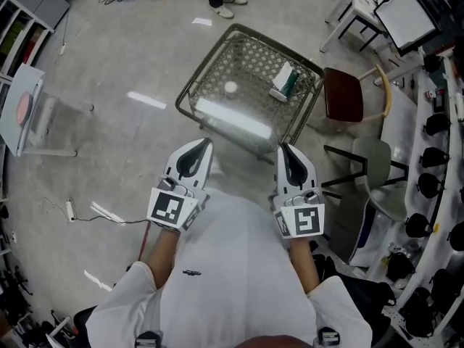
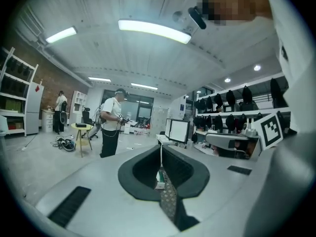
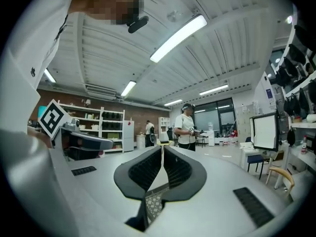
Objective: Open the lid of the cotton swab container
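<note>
Holding my left tool (image 1: 206, 143) and right tool (image 1: 284, 148) closed on nothing before my chest, I see the container (image 1: 284, 82) on the counter's (image 1: 250, 58) far right, well apart.

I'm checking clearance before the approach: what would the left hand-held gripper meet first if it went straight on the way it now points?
Most likely the mesh-topped table: the left hand-held gripper, shut and empty, aims toward its near edge. Height is hard to judge, so it might pass over the top.
</note>
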{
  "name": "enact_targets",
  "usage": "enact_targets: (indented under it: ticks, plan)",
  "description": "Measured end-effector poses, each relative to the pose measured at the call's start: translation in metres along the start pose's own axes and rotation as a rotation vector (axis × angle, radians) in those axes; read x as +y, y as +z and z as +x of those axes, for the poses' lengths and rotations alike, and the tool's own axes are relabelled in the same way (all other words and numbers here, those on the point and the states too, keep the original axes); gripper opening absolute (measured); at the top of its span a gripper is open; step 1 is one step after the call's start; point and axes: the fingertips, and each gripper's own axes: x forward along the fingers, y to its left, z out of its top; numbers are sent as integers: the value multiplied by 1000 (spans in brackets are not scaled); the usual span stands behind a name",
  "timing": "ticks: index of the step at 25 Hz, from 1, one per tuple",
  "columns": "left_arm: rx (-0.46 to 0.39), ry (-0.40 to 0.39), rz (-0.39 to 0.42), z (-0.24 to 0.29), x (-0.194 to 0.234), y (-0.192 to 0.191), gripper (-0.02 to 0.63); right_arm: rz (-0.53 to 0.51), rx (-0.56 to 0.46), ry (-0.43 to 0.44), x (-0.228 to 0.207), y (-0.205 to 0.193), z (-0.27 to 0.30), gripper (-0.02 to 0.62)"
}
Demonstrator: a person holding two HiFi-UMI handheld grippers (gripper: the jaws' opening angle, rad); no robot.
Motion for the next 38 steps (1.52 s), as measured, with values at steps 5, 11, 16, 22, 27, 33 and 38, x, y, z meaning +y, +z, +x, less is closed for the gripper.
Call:
enact_targets:
  ticks: [5, 11, 16, 22, 27, 33, 38]
  plan:
    - [-13, -14, -15, 23, 58, 12, 9, 2, 16, -52, -2, -3, 63, 0]
    - [-17, -37, -17, 40, 113, 22, 9, 14, 15, -90, 5, -2, 117, 0]
    - [-7, -69, -21, 55, 130, 26, 9, 13, 37, -96, 9, -5, 140, 0]
    - [28, -78, -37, 74, 129, 15, 9, 45, 64, -84, 0, -22, 153, 0]
    - [63, -84, -37, 86, 128, 5, 9, 62, 76, -70, -7, -31, 163, 0]
    - [117, -98, -24, 111, 130, -16, 9, 82, 91, -72, -24, -54, 181, 0]
    - [157, -115, 20, 134, 136, -45, 9, 87, 127, -85, -33, -70, 192, 0]
